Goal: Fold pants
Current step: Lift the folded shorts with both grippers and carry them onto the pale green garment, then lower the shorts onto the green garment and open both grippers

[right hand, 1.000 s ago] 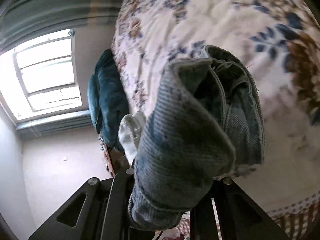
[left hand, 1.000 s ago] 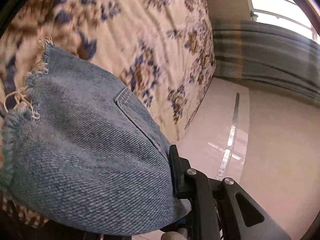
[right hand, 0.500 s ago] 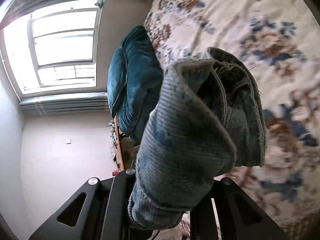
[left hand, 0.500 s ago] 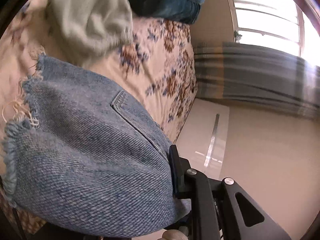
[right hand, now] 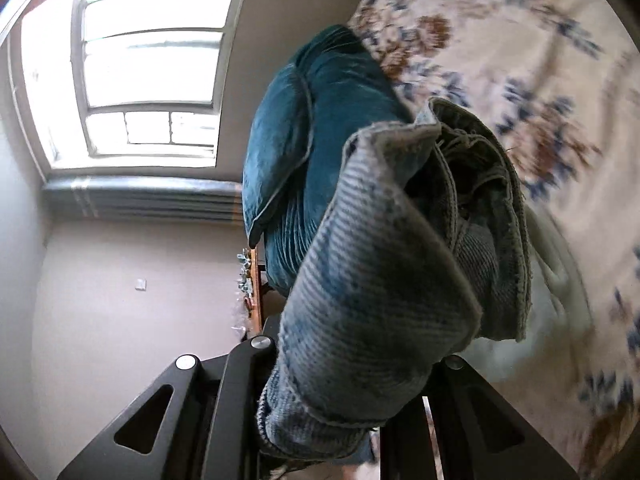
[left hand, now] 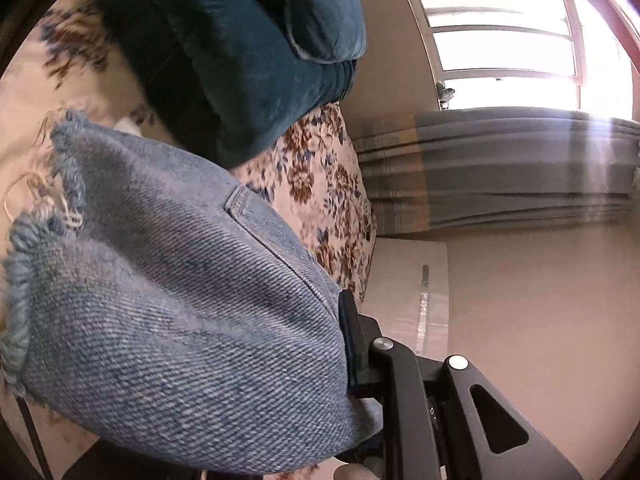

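The pants are light blue denim. In the left wrist view a frayed hem end of the pants point(left hand: 168, 320) fills the lower left, bunched over my left gripper point(left hand: 320, 392), which is shut on the denim; only its right finger point(left hand: 356, 344) shows. In the right wrist view a thick fold of the pants point(right hand: 384, 288) rises between the two black fingers of my right gripper point(right hand: 340, 412), which is shut on it. Both ends are held above the floral bed sheet point(right hand: 520, 60).
A dark teal velvet pillow point(left hand: 248, 40) lies at the head of the bed, also in the right wrist view point(right hand: 312, 128). A white garment point(right hand: 560, 280) lies on the sheet behind the denim. A window point(right hand: 140, 72), striped curtain point(left hand: 500, 172) and pale floor point(left hand: 408, 280) border the bed.
Both grippers have carried the denim toward the head of the bed; the teal pillow now looms much closer in both views. The grip on the pants is unchanged.
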Demonstrator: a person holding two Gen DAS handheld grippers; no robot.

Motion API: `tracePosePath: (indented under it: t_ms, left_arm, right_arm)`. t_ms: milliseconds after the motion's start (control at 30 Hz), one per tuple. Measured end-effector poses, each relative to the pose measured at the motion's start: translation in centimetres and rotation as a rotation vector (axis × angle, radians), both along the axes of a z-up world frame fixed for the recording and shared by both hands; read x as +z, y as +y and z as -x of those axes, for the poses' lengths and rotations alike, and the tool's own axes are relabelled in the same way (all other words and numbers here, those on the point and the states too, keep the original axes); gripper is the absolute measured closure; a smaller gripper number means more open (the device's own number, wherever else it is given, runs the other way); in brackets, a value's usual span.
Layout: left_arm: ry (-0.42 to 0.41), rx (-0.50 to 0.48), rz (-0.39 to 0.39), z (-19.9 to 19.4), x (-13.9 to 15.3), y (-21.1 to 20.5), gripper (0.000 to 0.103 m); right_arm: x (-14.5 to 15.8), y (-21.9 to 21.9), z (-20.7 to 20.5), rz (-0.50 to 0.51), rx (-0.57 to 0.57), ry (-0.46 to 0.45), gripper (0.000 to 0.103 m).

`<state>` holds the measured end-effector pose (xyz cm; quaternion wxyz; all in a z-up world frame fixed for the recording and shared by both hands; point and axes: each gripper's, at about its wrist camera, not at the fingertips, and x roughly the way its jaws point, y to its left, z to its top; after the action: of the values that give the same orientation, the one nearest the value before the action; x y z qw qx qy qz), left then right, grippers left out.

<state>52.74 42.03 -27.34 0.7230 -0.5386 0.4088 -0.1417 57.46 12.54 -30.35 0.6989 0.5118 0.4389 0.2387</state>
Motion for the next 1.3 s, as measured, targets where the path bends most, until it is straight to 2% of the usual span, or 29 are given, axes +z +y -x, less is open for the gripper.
tracePosePath:
  t_ms: [67,133,233,333,467,600,700,767,800,833,867,900,967,1000,1033,1067,1100,1133,1200,1300]
  left_arm:
    - [0.004,-0.004,-0.02,-1.0,-2.5,0.7,0.091]
    - [0.03,0.005,-0.025,-0.8,-5.8,1.6,0.091]
    - [0.096,0.024,-0.013,1.0,-11.9,2.4,0.091]
    - [0.137,0.052,-0.019,4.1,-16.4,2.9,0.091]
    - [0.191,0.073,-0.002,8.0,-20.8,3.3,0.091]
    - [0.19,0.053,-0.047,9.1,-21.2,3.3,0.091]
    - [0.174,0.018,-0.13,9.2,-20.1,3.4,0.09]
    - [0.19,-0.004,-0.199,9.1,-19.2,3.5,0.081]
    - [0.22,-0.02,-0.267,9.3,-18.4,3.3,0.076]
    - [0.25,-0.037,-0.333,9.5,-17.6,3.1,0.067]
    - [0.264,-0.068,-0.405,9.8,-16.6,2.7,0.067]
    - [0.271,-0.1,-0.493,10.2,-15.3,2.3,0.067]
    - [0.273,-0.134,-0.625,11.0,-13.0,1.7,0.065]
    - [0.285,-0.15,-0.689,11.6,-11.9,1.5,0.061]
    - [0.296,-0.163,-0.748,12.3,-10.9,1.4,0.047]
    - [0.296,-0.179,-0.795,12.9,-9.8,1.2,0.027]
    - [0.291,-0.191,-0.838,13.6,-8.6,0.8,0.018]
    - [0.292,-0.198,-0.873,14.2,-7.4,0.5,0.013]
    - [0.294,-0.223,-0.919,15.2,-4.9,0.2,0.013]
    - [0.266,-0.23,-1.003,16.8,-0.3,-0.6,0.013]
  right_arm:
    - [-2.1,0.8,-0.8,0.007,0.011,-0.005,0.086]
    - [-5.7,1.7,-2.6,0.005,0.016,0.017,0.086]
    - [-11.8,2.2,-2.8,0.012,0.022,0.086,0.086]
    - [-17.0,2.3,-0.8,0.03,0.042,0.147,0.086]
    - [-20.2,1.8,1.8,0.039,0.058,0.174,0.086]
    - [-21.3,1.4,3.3,0.065,0.074,0.189,0.085]
    - [-20.6,1.0,4.3,0.094,0.072,0.181,0.085]
    - [-19.6,0.9,5.2,0.149,0.081,0.19,0.082]
    - [-19.1,0.7,5.7,0.174,0.089,0.205,0.076]
    - [-18.7,0.5,6.0,0.195,0.101,0.219,0.073]
    - [-17.9,0.2,6.6,0.252,0.106,0.242,0.057]
    - [-16.9,-0.4,7.0,0.325,0.099,0.251,0.031]
    - [-13.9,-1.4,8.7,0.483,0.075,0.212,0.014]
    - [-12.3,-1.5,9.4,0.589,0.073,0.189,0.014]
    - [-10.6,-1.3,10.2,0.704,0.081,0.164,0.013]
    - [-8.6,-1.2,11.2,0.804,0.083,0.153,0.012]
    - [-6.4,-0.8,12.5,0.926,0.088,0.137,0.01]
    - [-4.8,-0.4,13.4,1.0,0.095,0.111,0.01]
    - [-1.4,0.5,15.1,1.121,0.097,0.079,0.004]
    - [3.6,1.8,16.7,1.204,0.111,0.013,0.001]
